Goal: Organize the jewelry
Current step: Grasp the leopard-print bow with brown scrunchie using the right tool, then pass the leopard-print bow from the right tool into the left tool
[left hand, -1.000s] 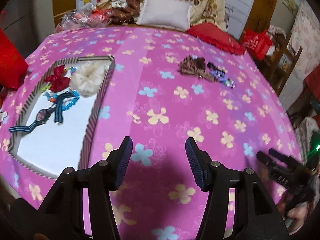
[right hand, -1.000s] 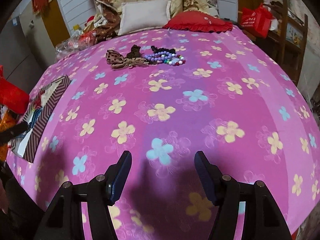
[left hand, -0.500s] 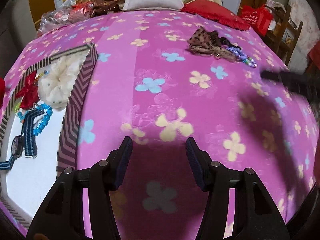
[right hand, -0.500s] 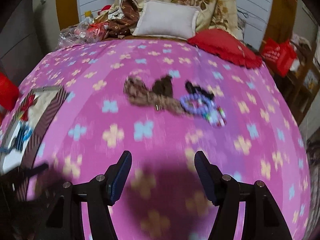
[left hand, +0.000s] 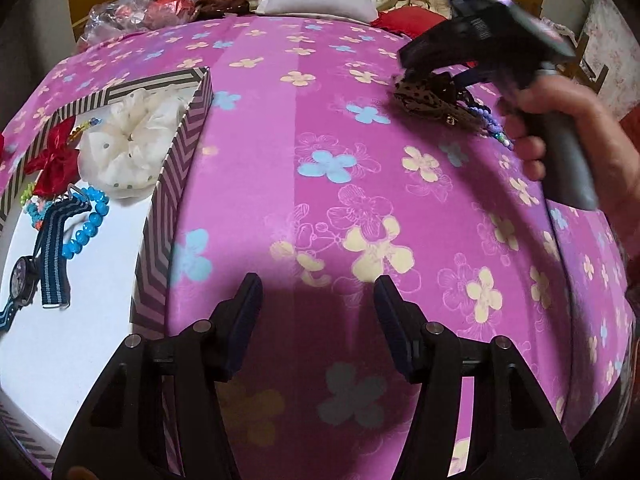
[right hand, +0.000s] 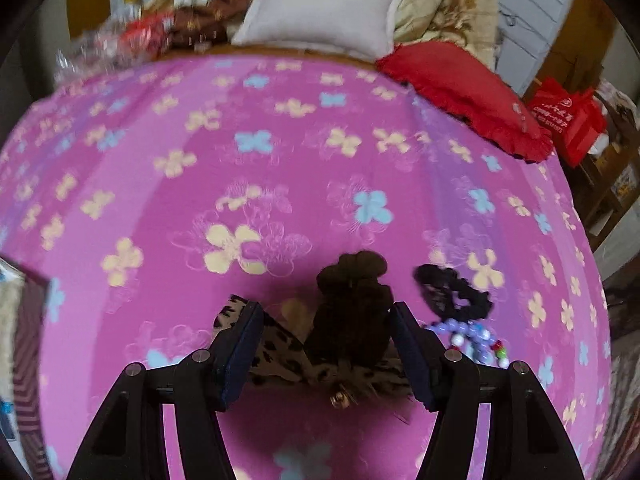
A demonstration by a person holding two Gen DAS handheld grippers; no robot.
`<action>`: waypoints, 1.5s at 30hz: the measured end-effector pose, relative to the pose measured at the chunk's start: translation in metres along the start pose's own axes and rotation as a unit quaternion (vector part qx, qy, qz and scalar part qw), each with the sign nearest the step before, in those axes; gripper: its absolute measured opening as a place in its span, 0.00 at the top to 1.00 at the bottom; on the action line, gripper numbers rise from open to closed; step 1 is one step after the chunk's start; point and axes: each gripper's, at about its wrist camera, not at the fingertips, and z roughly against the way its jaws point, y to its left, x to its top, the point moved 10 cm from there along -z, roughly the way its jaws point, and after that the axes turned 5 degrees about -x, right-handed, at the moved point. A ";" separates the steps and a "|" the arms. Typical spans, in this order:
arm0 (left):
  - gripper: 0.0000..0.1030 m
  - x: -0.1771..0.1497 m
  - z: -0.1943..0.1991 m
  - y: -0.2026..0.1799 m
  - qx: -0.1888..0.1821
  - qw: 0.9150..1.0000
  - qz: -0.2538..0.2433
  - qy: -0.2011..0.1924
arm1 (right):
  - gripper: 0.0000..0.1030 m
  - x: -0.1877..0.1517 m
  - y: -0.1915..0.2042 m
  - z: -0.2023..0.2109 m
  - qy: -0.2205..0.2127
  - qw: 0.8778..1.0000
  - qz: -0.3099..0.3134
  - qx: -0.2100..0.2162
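Observation:
A leopard-print bow (right hand: 280, 354) with a dark brown hair piece (right hand: 352, 304) on it lies on the pink flowered bedspread. My right gripper (right hand: 326, 348) is open, its jaws either side of the brown piece and bow, low over them. A black scrunchie (right hand: 452, 290) and a purple bead bracelet (right hand: 470, 332) lie just right. In the left wrist view the right gripper hovers over the bow (left hand: 424, 98). My left gripper (left hand: 318, 322) is open and empty beside the striped box (left hand: 176, 168).
The box holds a white scrunchie (left hand: 132, 144), a red bow (left hand: 54, 160), a blue bead bracelet (left hand: 90, 220) and a striped-strap watch (left hand: 44, 256). A white pillow (right hand: 320, 16) and a red cushion (right hand: 460, 92) lie at the bed's far end.
My right gripper has moved forward and down onto the bow and brown hair piece, jaws still open. My left gripper has shifted a little; the right hand now shows in its view.

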 end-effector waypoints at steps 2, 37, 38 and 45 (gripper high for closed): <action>0.42 -0.001 0.001 -0.001 -0.003 1.000 0.000 0.000 | 0.47 -0.008 0.005 -0.004 0.010 1.000 0.002 0.014; 0.42 0.006 0.021 0.013 -0.033 0.998 0.057 -0.019 | 0.33 -0.232 -0.029 0.139 0.002 0.988 -0.012 0.154; 0.42 0.006 0.021 0.013 -0.032 0.998 0.056 -0.018 | 0.33 -0.233 -0.029 0.137 0.001 0.988 -0.011 0.152; 0.42 0.005 0.015 0.012 -0.005 0.999 0.035 -0.021 | 0.33 -0.226 -0.001 0.123 -0.012 0.990 0.024 0.137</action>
